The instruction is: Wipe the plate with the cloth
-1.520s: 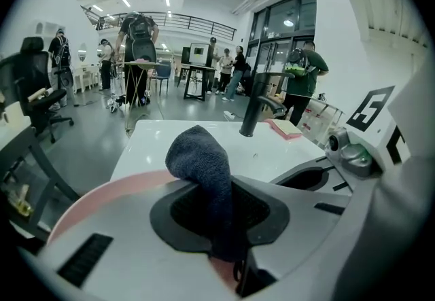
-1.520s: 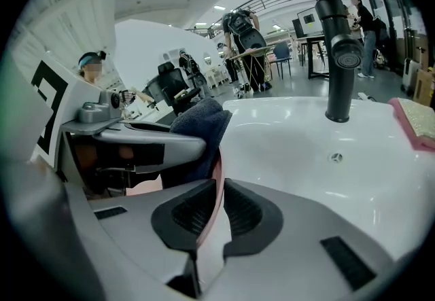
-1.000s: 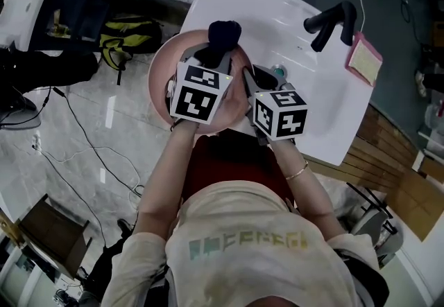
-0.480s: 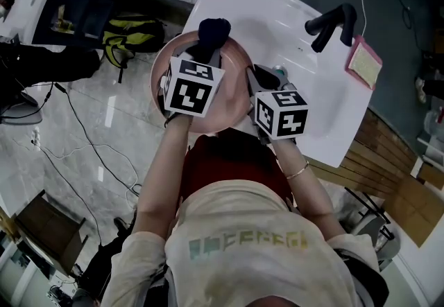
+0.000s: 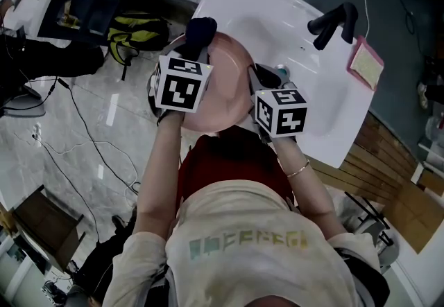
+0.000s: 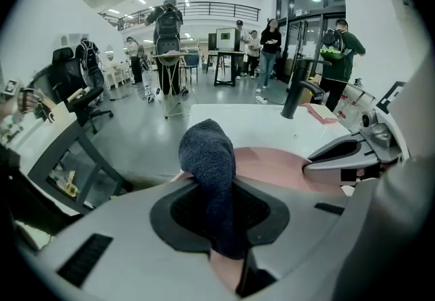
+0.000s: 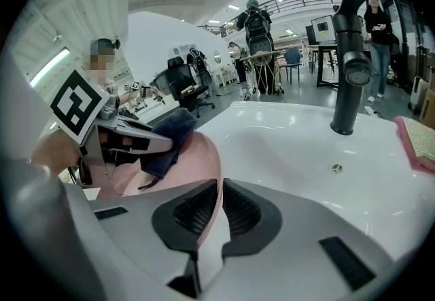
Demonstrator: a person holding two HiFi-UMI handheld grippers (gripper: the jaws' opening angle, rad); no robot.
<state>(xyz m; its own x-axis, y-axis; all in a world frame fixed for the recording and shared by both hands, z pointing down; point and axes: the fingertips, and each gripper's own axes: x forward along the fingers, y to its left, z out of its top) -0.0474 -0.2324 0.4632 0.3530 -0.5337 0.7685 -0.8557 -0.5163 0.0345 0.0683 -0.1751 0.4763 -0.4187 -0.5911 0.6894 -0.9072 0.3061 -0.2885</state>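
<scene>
The person stands at a white basin with a claw in each hand. The left claw is pinched tight on a dark, woolly cloth, which bulges out beyond its tips and lies against the far left part of the pink plate. The right claw is clamped on the plate's near right rim, the thin pink edge caught between its ribbed pads, and holds the plate tilted over the basin's front left corner. A black tap rises at the basin's back, and a pink pad lies at its right edge. A yellow and black backpack sits on the floor to the left.
</scene>
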